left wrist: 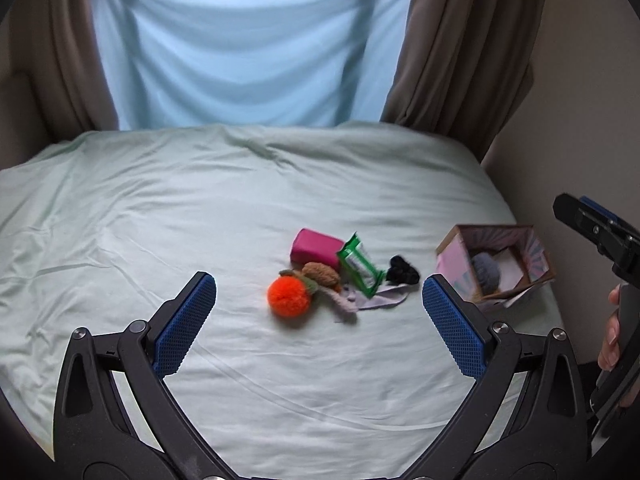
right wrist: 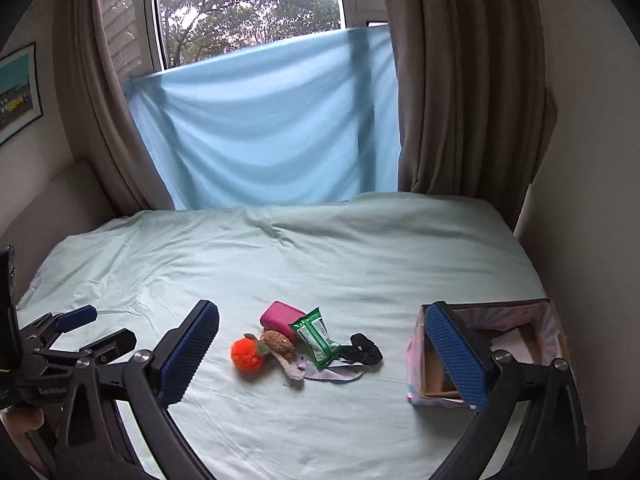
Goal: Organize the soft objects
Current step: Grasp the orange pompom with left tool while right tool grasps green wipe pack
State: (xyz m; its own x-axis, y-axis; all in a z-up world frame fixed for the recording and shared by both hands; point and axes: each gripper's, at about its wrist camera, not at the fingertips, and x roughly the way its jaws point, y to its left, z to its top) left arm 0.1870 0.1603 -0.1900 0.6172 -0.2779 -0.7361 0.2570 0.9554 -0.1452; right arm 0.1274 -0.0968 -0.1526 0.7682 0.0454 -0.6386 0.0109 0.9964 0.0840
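Observation:
A pile of small things lies mid-bed: an orange pompom (left wrist: 289,297) (right wrist: 245,354), a brown plush (left wrist: 321,273) (right wrist: 278,340), a pink block (left wrist: 316,245) (right wrist: 281,316), a green wipes pack (left wrist: 361,266) (right wrist: 316,337), a black scrunchie (left wrist: 402,270) (right wrist: 364,349) and a pale cloth strip (left wrist: 384,298) (right wrist: 334,375). An open cardboard box (left wrist: 498,258) (right wrist: 492,354) stands to the right with a grey fluffy thing (left wrist: 486,270) inside. My left gripper (left wrist: 319,300) is open and empty, above the bed short of the pile. My right gripper (right wrist: 322,330) is open and empty.
The bed's pale green sheet (left wrist: 200,208) (right wrist: 320,252) is wrinkled. A blue cloth (right wrist: 272,120) hangs over the window between brown curtains (right wrist: 460,80). A wall (left wrist: 580,120) runs along the right, next to the box. The other gripper shows at each view's edge.

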